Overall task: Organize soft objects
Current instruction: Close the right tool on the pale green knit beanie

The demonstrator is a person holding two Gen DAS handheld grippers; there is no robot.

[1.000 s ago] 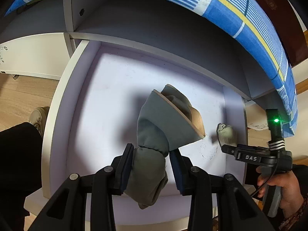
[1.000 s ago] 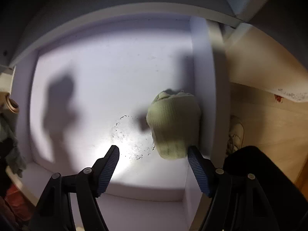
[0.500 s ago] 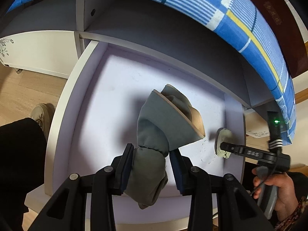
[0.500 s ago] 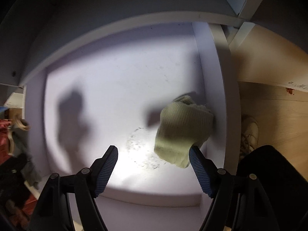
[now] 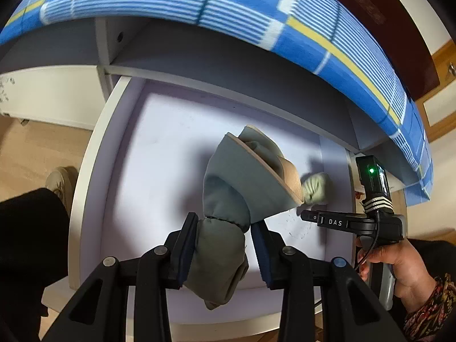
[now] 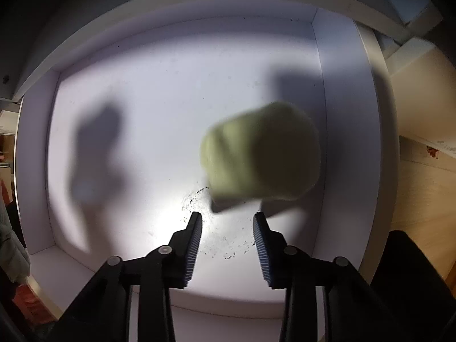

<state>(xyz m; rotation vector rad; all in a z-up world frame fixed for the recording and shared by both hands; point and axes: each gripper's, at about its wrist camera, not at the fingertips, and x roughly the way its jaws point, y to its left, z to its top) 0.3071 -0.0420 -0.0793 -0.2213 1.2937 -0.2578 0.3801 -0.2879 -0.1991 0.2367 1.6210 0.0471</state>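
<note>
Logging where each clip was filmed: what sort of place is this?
Probably a bedroom: an open white drawer juts out under a bed draped in a blue checked blanket, above a wood floor. The left gripper holds a grey-green slipper over it.

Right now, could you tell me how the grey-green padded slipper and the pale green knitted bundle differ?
The grey-green padded slipper is pinched at its heel by the left gripper; the pale green knitted bundle is in no grip, ahead of the open right gripper. The slipper is duller, with a tan sole edge; the bundle is lighter, yellower and blurred. Both are over the white drawer.
</note>
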